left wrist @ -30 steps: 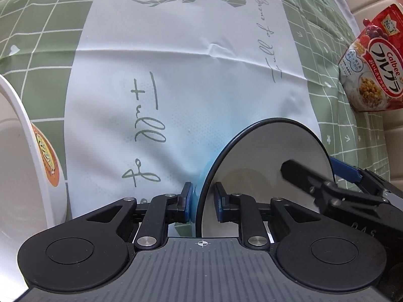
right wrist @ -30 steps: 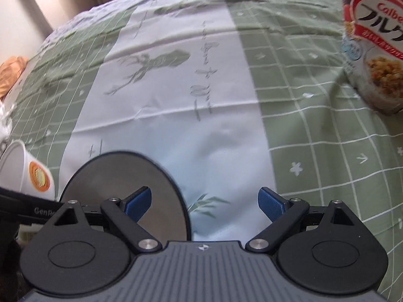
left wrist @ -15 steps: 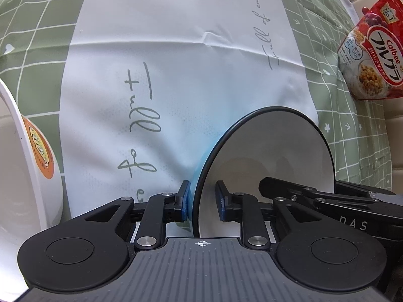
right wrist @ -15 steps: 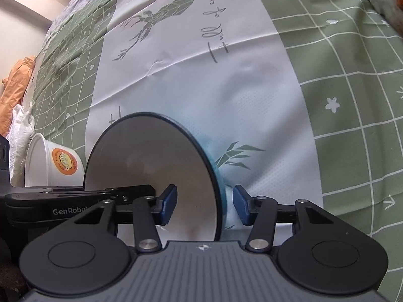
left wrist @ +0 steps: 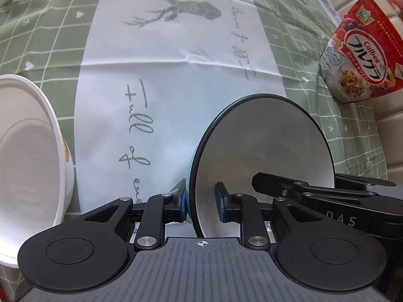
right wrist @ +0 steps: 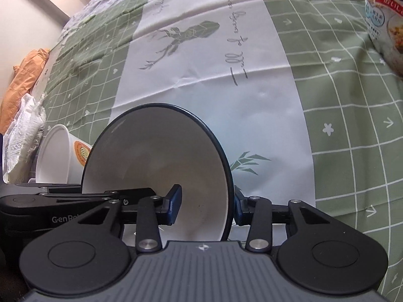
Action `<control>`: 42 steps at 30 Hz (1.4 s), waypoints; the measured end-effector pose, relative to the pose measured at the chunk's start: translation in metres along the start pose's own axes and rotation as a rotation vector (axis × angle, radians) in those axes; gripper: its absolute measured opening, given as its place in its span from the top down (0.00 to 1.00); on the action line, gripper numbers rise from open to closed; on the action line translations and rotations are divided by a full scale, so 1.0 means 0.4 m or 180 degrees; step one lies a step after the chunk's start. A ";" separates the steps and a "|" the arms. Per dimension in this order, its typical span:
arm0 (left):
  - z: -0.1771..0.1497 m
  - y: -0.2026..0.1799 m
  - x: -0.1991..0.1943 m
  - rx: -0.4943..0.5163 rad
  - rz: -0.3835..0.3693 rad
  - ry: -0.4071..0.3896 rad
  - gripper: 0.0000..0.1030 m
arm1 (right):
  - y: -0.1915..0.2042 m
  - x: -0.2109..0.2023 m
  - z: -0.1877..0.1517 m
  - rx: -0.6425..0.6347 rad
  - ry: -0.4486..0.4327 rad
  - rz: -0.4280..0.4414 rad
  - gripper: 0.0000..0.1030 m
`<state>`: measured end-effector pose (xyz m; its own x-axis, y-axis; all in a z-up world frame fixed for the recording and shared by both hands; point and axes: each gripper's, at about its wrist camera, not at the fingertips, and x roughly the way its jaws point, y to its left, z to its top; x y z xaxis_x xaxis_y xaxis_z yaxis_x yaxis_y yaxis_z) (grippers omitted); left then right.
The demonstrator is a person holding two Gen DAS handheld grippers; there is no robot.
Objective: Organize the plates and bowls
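A white bowl with a dark rim is held above the tablecloth, seen edge-on. My left gripper straddles its rim, outer pad touching the wall, inner pad a little apart from it. My right gripper straddles the opposite side of the same bowl, one finger inside and one outside, jaws narrowed around the rim. A white paper bowl with an orange logo lies on its side at the left, also in the right wrist view.
A green-checked tablecloth with a white deer panel covers the table. A red Calbee cereal bag stands at the right, also in the right wrist view. White and orange cloths lie at the far left.
My right gripper came in from the right and narrowed around the bowl's rim. My left gripper's inner pad has opened slightly away from the bowl wall. The bowl has tilted a little.
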<state>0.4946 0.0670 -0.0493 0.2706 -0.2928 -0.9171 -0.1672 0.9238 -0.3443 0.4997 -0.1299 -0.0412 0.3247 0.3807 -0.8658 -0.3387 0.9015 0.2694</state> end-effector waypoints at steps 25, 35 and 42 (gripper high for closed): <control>-0.346 -0.039 -0.089 0.0038 -0.0052 0.0266 0.74 | 0.019 -0.125 -0.376 0.0336 0.0264 -0.0239 0.59; -0.369 -0.028 -0.147 0.0003 -0.0094 0.0135 0.74 | 0.012 -0.182 -0.373 0.0335 0.0087 -0.0286 0.60; -0.347 -0.029 -0.191 0.0107 -0.0129 -0.0109 0.75 | 0.014 -0.228 -0.366 0.0230 -0.0173 -0.0468 0.60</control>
<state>0.3442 0.0443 -0.0032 0.3089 -0.3222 -0.8948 -0.1237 0.9193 -0.3737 0.3389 -0.1897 -0.0224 0.4141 0.2524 -0.8745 -0.2201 0.9600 0.1729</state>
